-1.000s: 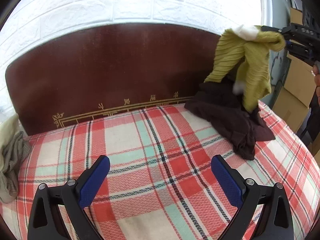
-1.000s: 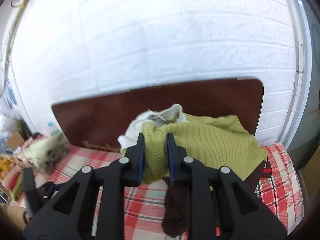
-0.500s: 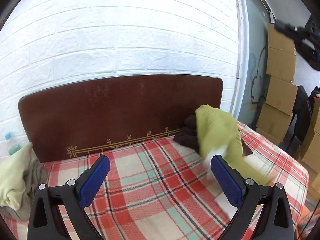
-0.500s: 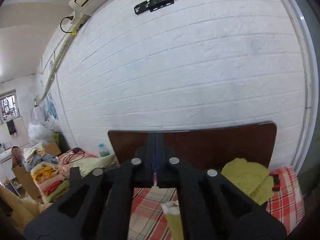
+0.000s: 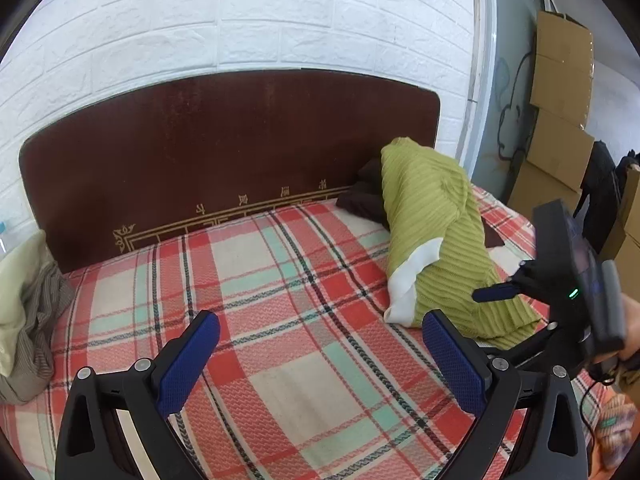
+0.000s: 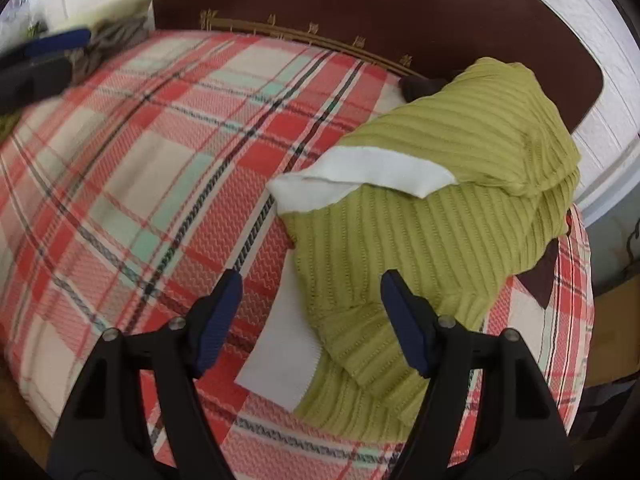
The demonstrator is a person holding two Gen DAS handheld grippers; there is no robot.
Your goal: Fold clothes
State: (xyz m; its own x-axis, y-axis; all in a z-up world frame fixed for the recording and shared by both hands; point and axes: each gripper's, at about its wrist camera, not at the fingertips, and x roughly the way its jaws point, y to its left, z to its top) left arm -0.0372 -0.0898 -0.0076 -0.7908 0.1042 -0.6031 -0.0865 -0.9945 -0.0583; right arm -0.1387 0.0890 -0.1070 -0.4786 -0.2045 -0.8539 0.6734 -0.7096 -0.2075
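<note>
On the plaid bedspread (image 6: pixel 132 168), right of centre, a rumpled green sweater (image 6: pixel 440 216) lies beneath the right gripper (image 6: pixel 312 316), jaws apart; left gripper (image 5: pixel 320 360) likewise spread, holding nothing.

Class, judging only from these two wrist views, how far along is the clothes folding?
Barely started. Done: the green sweater lies on the plaid bed, crumpled. In hand: nothing; the right gripper and left gripper are open. Left: spreading and folding it, then the dark garment beneath.

Both wrist views face headboard (image 5: pixel 224 152), sharing sweater (image 6: pixel 440 216)
</note>
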